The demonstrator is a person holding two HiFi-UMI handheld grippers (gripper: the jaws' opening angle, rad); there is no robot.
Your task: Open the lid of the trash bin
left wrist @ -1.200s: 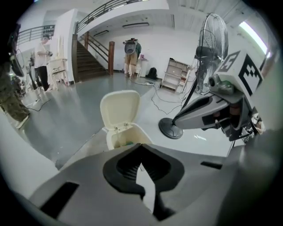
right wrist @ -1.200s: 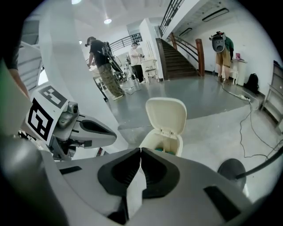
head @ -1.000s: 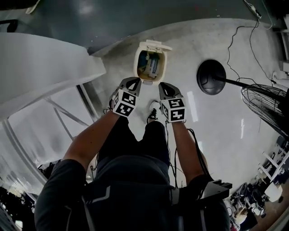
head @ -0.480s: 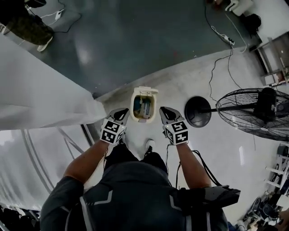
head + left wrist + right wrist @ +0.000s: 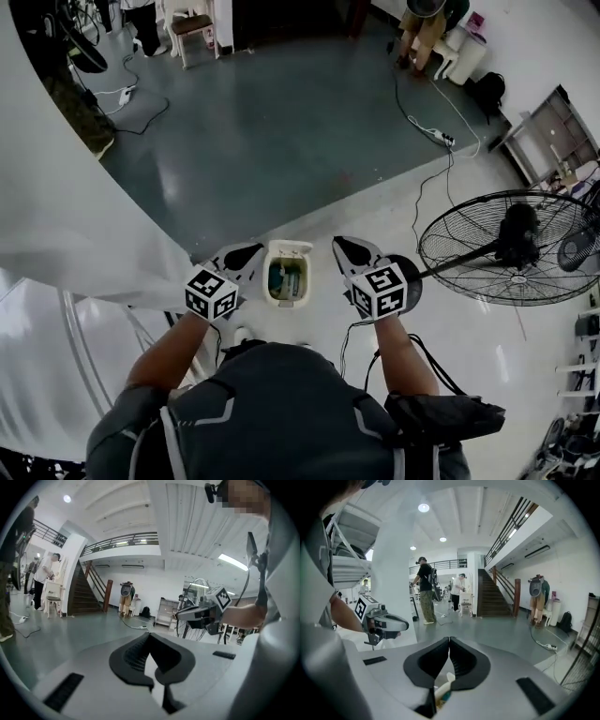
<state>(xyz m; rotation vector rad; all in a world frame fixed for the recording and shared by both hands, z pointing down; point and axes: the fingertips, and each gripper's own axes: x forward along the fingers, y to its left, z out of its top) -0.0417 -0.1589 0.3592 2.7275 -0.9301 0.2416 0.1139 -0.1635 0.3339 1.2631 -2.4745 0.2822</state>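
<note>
The cream trash bin [image 5: 286,277] stands on the pale floor below me with its lid tipped back at the far side and rubbish showing inside. My left gripper [image 5: 251,250] hovers just left of the bin and my right gripper [image 5: 338,244] just right of it, both well above it and touching nothing. In the left gripper view the left gripper [image 5: 150,634] has its jaws shut with the tips together and nothing between them. The right gripper [image 5: 449,639] is likewise shut and empty, with a bit of the bin's contents [image 5: 442,688] showing below its jaws.
A standing fan [image 5: 511,248] is at the right, its round base [image 5: 411,267] just behind the right gripper. A large white table [image 5: 66,234] fills the left. Cables [image 5: 441,131] run over the floor, and people [image 5: 424,590] stand near a staircase [image 5: 494,595].
The grippers and the view have risen away from the bin, which now looks smaller. The two grippers have spread to either side of it. The lid stays open.
</note>
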